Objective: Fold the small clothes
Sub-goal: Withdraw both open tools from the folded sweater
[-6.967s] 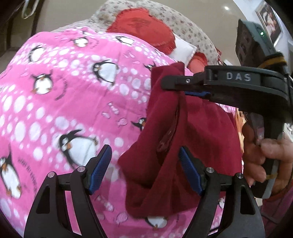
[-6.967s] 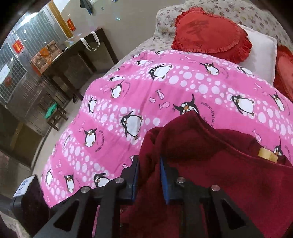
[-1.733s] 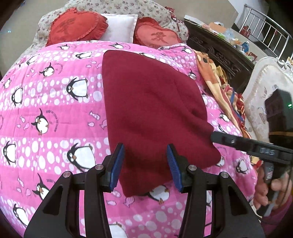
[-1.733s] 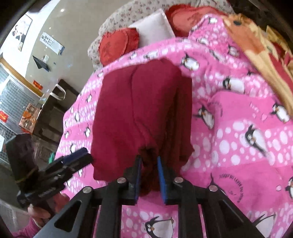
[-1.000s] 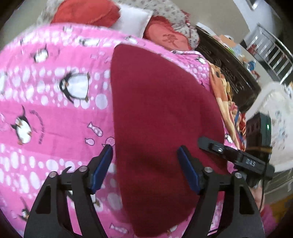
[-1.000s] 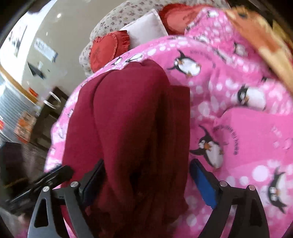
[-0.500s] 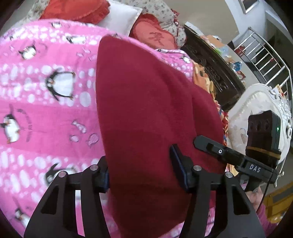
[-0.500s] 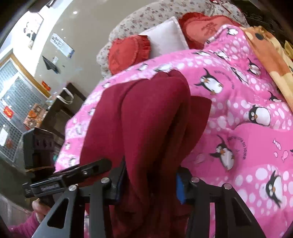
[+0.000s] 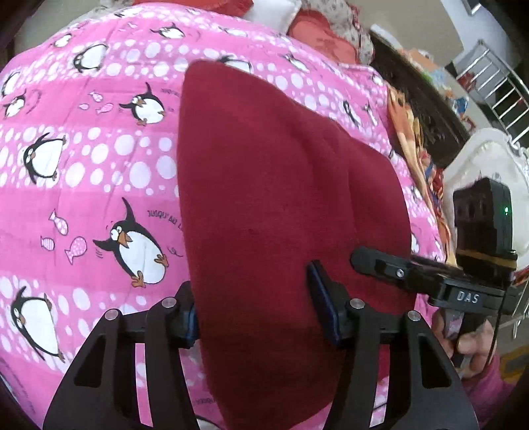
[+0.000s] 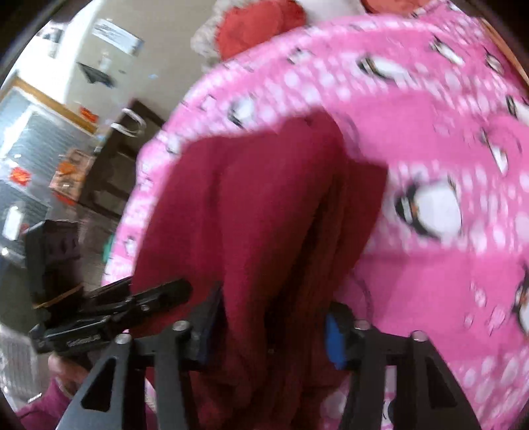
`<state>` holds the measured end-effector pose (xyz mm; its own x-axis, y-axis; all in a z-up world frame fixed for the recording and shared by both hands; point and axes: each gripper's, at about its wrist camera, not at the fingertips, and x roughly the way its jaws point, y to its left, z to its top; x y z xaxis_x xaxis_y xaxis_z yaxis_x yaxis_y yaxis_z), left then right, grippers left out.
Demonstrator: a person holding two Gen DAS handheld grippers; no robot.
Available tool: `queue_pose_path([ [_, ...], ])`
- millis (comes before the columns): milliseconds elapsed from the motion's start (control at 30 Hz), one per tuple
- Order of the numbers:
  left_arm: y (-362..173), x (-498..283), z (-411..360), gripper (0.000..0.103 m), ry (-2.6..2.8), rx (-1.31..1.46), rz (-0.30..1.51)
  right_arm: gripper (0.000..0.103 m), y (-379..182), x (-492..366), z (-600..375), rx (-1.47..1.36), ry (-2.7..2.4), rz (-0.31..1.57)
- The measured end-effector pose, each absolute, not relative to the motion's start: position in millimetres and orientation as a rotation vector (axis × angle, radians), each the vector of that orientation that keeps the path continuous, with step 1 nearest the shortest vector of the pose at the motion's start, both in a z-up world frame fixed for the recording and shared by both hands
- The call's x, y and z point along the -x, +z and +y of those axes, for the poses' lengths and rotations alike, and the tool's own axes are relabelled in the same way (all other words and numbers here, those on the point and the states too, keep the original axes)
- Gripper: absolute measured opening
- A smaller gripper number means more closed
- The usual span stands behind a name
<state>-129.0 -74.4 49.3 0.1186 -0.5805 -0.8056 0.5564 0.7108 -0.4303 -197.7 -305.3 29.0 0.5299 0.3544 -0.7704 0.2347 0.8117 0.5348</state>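
Note:
A dark red folded garment (image 9: 264,182) lies lengthwise on the pink penguin quilt (image 9: 99,182). My left gripper (image 9: 254,297) is shut on its near end, pads pressing both sides of the thick fold. The right gripper (image 9: 360,259) reaches in from the right, held by a hand in a pink sleeve. In the blurred right wrist view the garment (image 10: 264,198) bunches between the pads of my right gripper (image 10: 274,307). Those jaws are opening, with the cloth still filling the gap and touching both pads. The left gripper (image 10: 178,291) shows at the left.
Red cushions (image 9: 317,29) and a white pillow (image 9: 271,10) sit at the bed's head. A dark wooden piece (image 9: 420,109), an orange patterned cloth (image 9: 406,125) and a white chair (image 9: 479,158) flank the right side. Beyond the quilt's edge (image 10: 148,165) stands a dark table (image 10: 109,172).
Both grippers narrowed from wide open onto the garment's near end. The garment has slid across the quilt with them, away from the pillows. The right wrist view has become blurred.

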Motion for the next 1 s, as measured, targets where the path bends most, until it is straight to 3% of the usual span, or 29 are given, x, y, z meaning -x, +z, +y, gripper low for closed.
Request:
queue_pose_path([
  [233, 61, 135, -70, 0.061, -0.736, -0.007, 1.141, 0.055, 73, 215, -309, -0.580, 0.045, 0.975],
  [400, 78, 149, -65, 0.062, -0.625, -0.152, 1.009, 0.054, 113, 219, -278, -0.396, 0.123, 0.888],
  [733, 104, 164, -51, 0.062, -0.541, -0.166, 0.891, 0.050, 62, 213, -238, -0.210, 0.069, 1.000],
  [1000, 126, 173, -46, 0.062, -0.499, -0.134, 0.818, 0.050, 97, 232, -245, -0.237, 0.026, 0.926],
])
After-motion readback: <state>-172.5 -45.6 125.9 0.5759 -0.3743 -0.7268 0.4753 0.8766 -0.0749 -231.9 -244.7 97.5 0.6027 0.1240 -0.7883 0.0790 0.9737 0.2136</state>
